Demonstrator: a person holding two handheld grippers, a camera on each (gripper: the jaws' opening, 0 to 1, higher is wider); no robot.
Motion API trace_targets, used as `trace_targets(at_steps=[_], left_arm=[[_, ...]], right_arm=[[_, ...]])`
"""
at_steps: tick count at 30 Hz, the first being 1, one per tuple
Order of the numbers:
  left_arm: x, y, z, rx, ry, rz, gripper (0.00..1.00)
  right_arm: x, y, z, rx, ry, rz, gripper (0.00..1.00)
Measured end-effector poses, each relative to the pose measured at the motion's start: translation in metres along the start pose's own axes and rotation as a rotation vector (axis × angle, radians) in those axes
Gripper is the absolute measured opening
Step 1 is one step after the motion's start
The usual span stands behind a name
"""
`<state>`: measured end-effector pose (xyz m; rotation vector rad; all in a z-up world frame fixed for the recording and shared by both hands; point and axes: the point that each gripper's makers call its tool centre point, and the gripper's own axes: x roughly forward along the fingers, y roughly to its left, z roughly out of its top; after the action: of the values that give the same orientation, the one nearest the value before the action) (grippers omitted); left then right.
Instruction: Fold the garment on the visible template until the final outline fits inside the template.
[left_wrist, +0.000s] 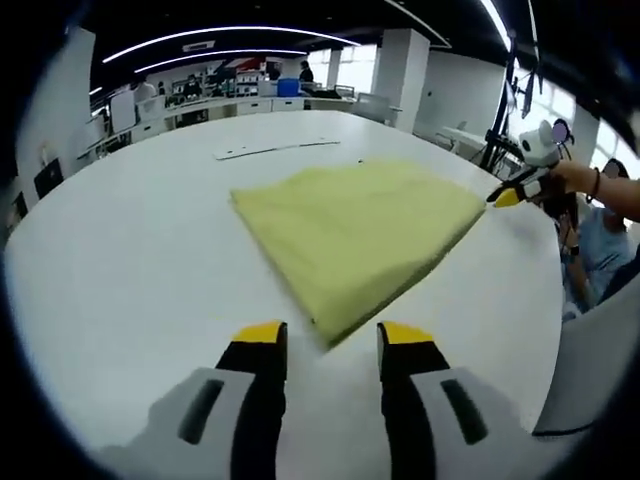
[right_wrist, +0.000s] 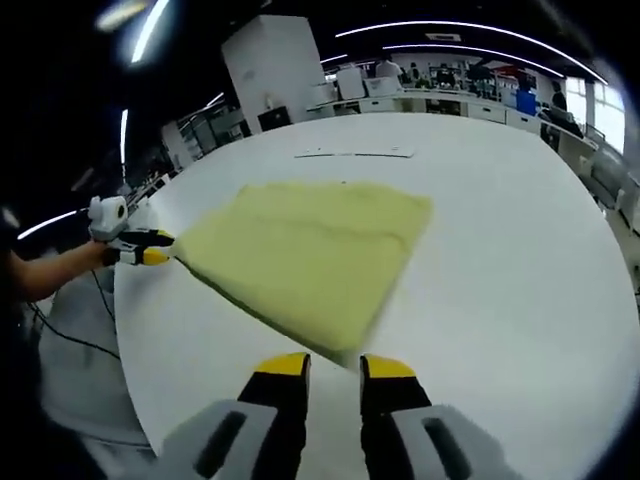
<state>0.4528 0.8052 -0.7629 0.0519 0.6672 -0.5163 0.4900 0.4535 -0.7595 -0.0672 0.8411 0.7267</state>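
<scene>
Gaping just short of the yellow garment (left_wrist: 360, 235), left gripper (left_wrist: 332, 335); right gripper (right_wrist: 335, 365) likewise spread, empty.

In the left gripper view, the left gripper (left_wrist: 332, 338) rises from six o'clock, yellow-tipped jaws parted, nothing between them; at three o'clock the right gripper (left_wrist: 507, 197) shows small, a hand (left_wrist: 573, 178) behind it; in the right gripper view, the right gripper (right_wrist: 335, 369) stands at six o'clock, jaws slightly apart; at nine o'clock the left gripper (right_wrist: 157, 250) appears, forearm (right_wrist: 55, 272) trailing outward.
</scene>
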Motion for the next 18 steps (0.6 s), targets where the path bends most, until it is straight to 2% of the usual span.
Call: trace_targets(at_steps=[3, 9, 11, 18], left_arm=[[0.0019, 0.0005, -0.0033, 0.024, 0.022, 0.004, 0.22], [0.0048, -0.0001, -0.0007, 0.014, 0.014, -0.004, 0.17], [0.0058, -0.0008, 0.0005, 0.021, 0.013, -0.002, 0.12], [0.0078, 0.0003, 0.0021, 0.011, 0.014, 0.002, 0.07]], right_arm=[[0.0018, -0.0032, -0.0007, -0.016, 0.001, -0.009, 0.12], [0.0062, -0.0025, 0.0009, -0.042, -0.013, 0.005, 0.02], [0.0070, -0.0032, 0.0014, -0.043, -0.013, 0.002, 0.02], [0.0082, -0.0022, 0.0010, -0.052, -0.006, 0.011, 0.00]])
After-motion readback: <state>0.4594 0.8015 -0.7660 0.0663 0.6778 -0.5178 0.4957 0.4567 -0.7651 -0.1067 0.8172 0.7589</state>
